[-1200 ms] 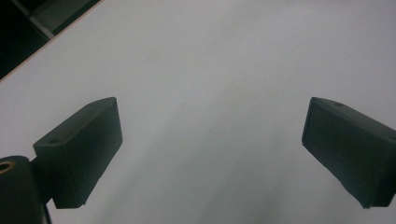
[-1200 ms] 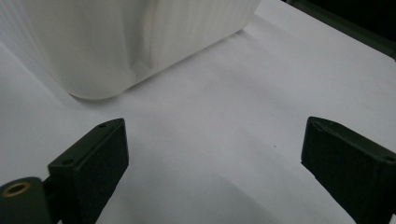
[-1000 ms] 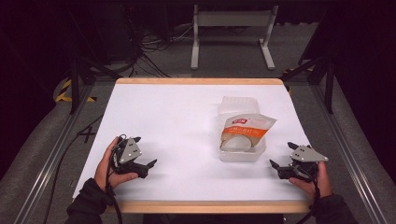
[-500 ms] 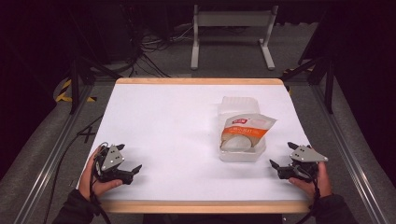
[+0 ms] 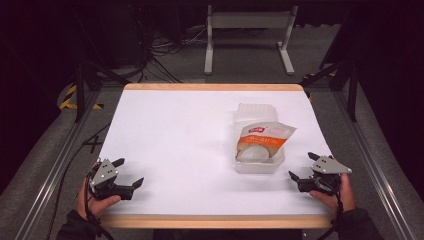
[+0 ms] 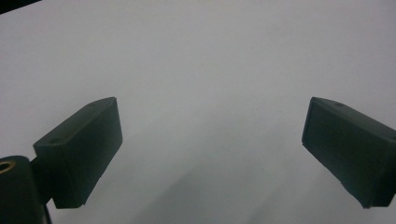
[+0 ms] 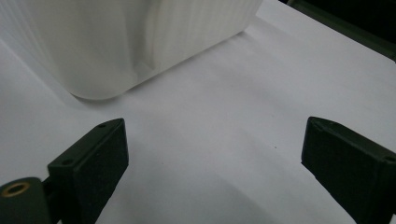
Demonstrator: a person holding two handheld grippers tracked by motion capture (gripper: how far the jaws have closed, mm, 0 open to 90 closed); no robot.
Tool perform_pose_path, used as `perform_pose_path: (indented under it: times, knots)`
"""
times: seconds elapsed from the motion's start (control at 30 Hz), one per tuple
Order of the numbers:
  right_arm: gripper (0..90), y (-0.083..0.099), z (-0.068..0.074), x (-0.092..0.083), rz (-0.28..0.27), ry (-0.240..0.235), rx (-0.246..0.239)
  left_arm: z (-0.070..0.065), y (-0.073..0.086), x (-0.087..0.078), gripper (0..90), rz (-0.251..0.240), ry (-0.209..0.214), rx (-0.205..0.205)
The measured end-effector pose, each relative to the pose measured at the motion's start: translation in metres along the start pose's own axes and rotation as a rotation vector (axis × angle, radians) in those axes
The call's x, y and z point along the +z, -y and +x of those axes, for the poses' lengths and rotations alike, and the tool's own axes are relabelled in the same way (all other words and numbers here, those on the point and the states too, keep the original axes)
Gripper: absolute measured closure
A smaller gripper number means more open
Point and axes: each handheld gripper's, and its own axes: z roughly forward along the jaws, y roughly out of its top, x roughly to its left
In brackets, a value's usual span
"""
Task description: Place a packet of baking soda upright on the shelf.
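A clear plastic container (image 5: 257, 114) stands right of centre on the white table (image 5: 190, 130). An orange-and-white food packet (image 5: 262, 140) lies in it over something round and white. My left gripper (image 5: 128, 173) rests open at the front left corner, jaws wide apart over bare table (image 6: 201, 70). At the front right my right gripper (image 5: 303, 166) is open too, just right of the container. In the right gripper view the container's ribbed white wall (image 7: 140, 42) rises close ahead, above the left jaw, with nothing between the fingers.
A wooden strip (image 5: 215, 221) edges the table front and back. Metal rails (image 5: 55, 165) run along both sides. A white metal stand (image 5: 247, 30) and loose cables (image 5: 160, 50) sit on the floor behind the table.
My left gripper has drawn back toward the front left corner of the table. The right gripper and the container have stayed put.
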Motion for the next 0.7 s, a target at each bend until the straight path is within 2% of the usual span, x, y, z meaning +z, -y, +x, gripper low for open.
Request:
perform_pose_path:
  times: [0.17, 0.37, 0.7]
  knots:
    - [7.7, 0.0001, 0.0001, 0.0000, -0.001, 0.000, -0.001, 0.0063, 0.0059, -0.0064, 5.5, -0.061, -0.009, -0.081]
    - [7.8, 0.0001, -0.0002, -0.0002, -0.004, -0.003, 0.001, 0.0084, 0.0075, -0.0073, 5.4, -0.062, -0.022, -0.100]
    - [7.8, -0.0003, 0.0006, 0.0005, 0.006, -0.001, -0.002, 0.0099, 0.0074, -0.0047, 5.1, -0.042, -0.012, -0.114]
